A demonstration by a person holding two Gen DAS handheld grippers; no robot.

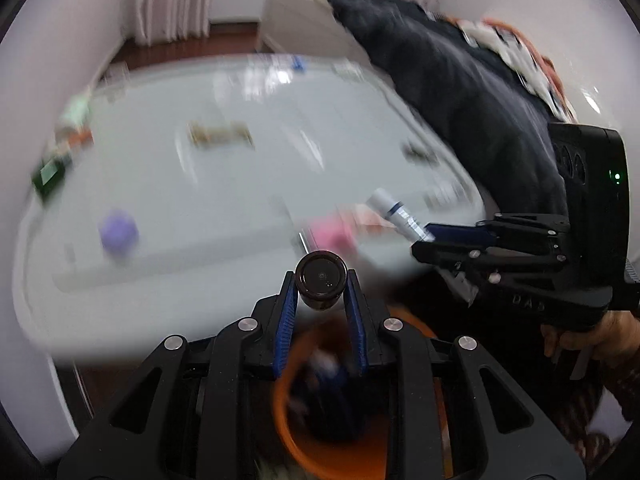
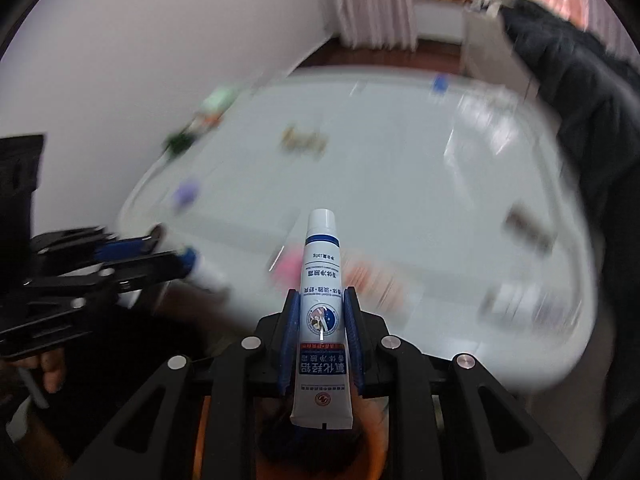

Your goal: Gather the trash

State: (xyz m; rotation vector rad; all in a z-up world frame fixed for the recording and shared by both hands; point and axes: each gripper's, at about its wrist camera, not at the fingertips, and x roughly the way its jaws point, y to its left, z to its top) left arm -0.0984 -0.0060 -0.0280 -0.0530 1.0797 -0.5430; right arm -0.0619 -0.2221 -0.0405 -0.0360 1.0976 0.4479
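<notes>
My left gripper is shut on a small dark brown bottle, seen end-on between the blue pads. It hangs over an orange bin that holds dark trash. My right gripper is shut on a white tube with blue print, cap pointing away. The same tube and right gripper show at the right of the left wrist view. The left gripper shows at the left of the right wrist view. The orange bin lies below the right gripper too.
A white table lies ahead, blurred by motion, with a purple object, a pink object, a brown wrapper and green packets at its left edge. A dark jacket drapes at the right. White wall on the left.
</notes>
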